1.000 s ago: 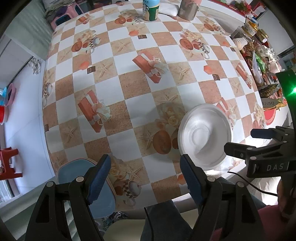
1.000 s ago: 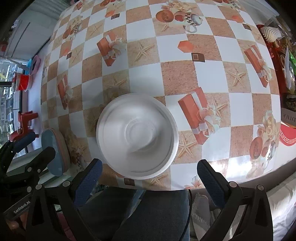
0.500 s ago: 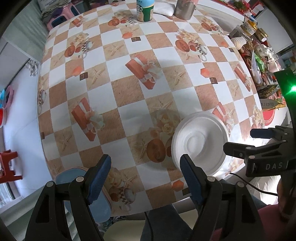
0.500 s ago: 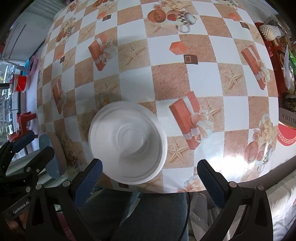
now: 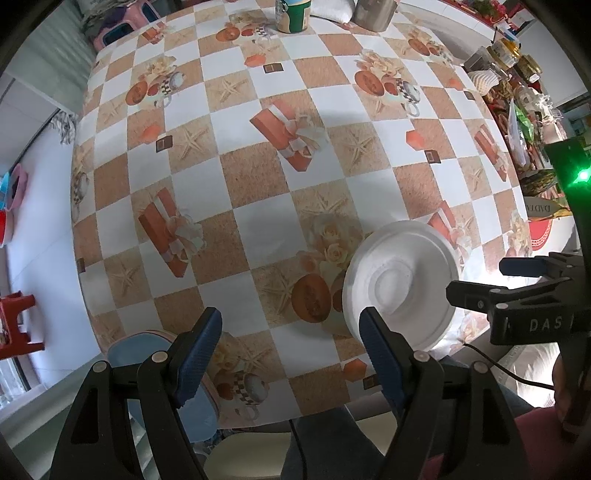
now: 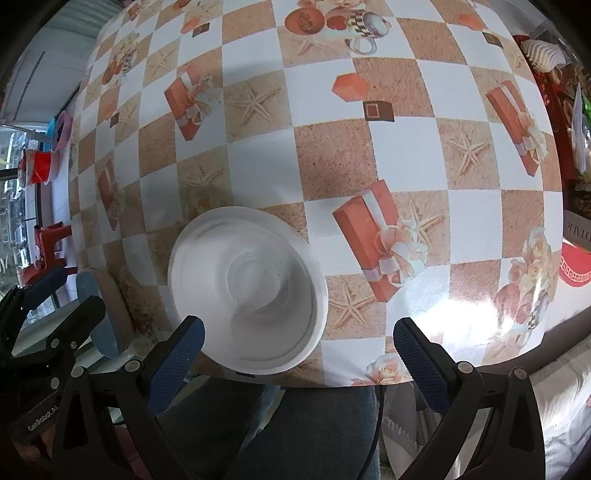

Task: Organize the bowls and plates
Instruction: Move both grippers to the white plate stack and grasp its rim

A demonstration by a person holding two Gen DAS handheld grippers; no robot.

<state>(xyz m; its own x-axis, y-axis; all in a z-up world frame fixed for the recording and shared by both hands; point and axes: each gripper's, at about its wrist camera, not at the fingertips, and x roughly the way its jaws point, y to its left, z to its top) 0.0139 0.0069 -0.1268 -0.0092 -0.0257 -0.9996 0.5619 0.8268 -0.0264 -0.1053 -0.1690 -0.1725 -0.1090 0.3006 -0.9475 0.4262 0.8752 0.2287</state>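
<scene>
Barely begun: white bowl (image 6: 247, 291) alone on table (image 6: 332, 177) at 7 o'clock; both jaws open, empty.

Most of the table (image 5: 258, 229) is left bare for passage. The near right edge is taken by a white bowl (image 5: 400, 286); a cup (image 5: 293, 14) and tin (image 5: 373, 13) stand far off.

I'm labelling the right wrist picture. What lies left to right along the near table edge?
Left gripper → blue plate → white bowl → printed gift box → glare patch → printed roses.
</scene>
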